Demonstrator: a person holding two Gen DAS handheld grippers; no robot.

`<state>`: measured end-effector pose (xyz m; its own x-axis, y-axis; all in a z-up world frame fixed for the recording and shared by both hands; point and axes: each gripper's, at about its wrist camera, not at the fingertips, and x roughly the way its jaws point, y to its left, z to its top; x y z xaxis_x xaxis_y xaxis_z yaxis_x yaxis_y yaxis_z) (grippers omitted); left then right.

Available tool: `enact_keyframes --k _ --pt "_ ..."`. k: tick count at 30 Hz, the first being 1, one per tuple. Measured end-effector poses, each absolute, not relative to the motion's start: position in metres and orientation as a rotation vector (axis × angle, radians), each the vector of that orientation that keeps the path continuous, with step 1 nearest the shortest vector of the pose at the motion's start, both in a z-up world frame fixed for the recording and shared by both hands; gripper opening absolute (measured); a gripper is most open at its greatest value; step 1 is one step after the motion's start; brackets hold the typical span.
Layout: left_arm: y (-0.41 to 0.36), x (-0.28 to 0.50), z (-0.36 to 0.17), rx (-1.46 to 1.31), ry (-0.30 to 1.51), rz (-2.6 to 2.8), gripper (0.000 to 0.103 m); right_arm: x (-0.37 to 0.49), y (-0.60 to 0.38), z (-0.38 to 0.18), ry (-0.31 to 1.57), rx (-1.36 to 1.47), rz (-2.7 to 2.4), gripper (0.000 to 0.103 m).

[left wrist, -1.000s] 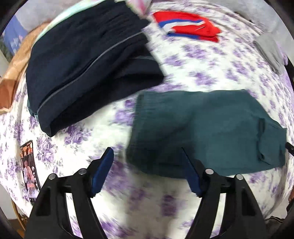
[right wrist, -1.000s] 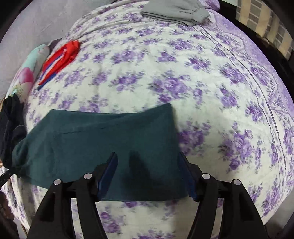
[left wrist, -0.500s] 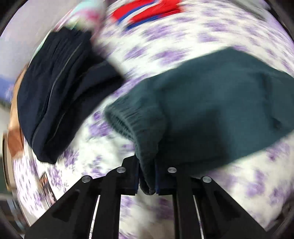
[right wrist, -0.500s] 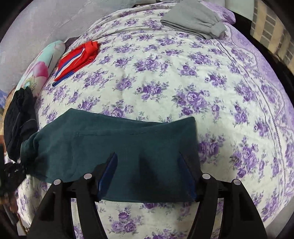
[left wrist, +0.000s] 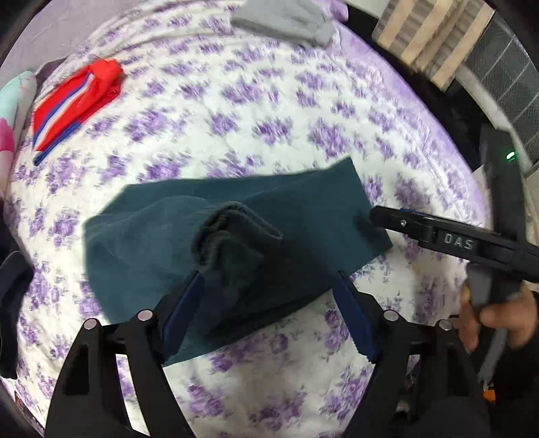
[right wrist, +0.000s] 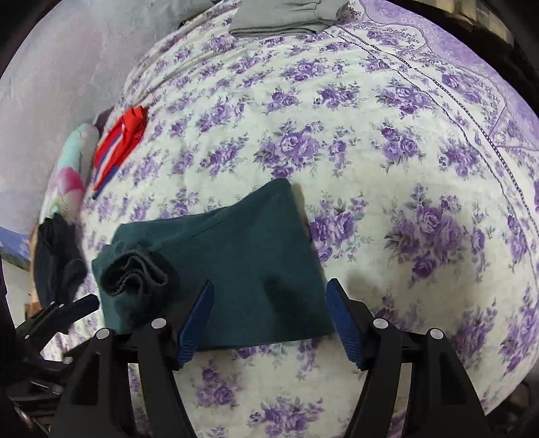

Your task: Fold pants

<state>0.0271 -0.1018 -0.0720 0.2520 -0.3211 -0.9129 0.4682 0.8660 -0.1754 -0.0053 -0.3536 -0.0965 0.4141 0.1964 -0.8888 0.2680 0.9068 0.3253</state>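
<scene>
Teal pants (left wrist: pixel 303 209) lie on the bed (left wrist: pixel 303 111), near edge, already folded to a short block. The cuff end (left wrist: pixel 232 229) sits flipped over on top, bunched and curled, not flat, toward the left side of the block in the right wrist view (right wrist: pixel 134 269).

Left gripper (left wrist: pixel 269 313) jaws have just been opening; now spread wide above the near edge of the pants, pads off the cloth, nothing pinched. Right gripper (right wrist: pixel 269 316) jaws have opened a little more; spread over the right part of the block, holding nothing. In the left view its tip hangs at the block's right edge (left wrist: pixel 397 222); contact unclear.

Progress: late. The last fold looks laid over and let go. Left to do, likely: flatten the lumpy cuff, square the edges, maybe move it aside.

Red garment (left wrist: pixel 74 104) far left, grey one (left wrist: pixel 286 20) far, dark one (right wrist: pixel 57 256) left; all apart from the pants.
</scene>
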Motion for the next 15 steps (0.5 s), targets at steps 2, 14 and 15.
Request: enact_keyframes --k 2,14,15 --pt "-0.084 0.022 -0.059 0.100 1.159 -0.499 0.084 -0.004 -0.349 -0.096 1.156 0.483 -0.013 0.073" --pt "0.053 0.038 -0.127 -0.082 1.327 -0.043 0.090 0.045 -0.192 -0.101 1.213 0.039 0.328 0.096" --pt "0.053 0.037 -0.130 -0.068 1.333 -0.040 0.090 0.045 -0.185 -0.103 1.214 -0.012 0.326 0.096"
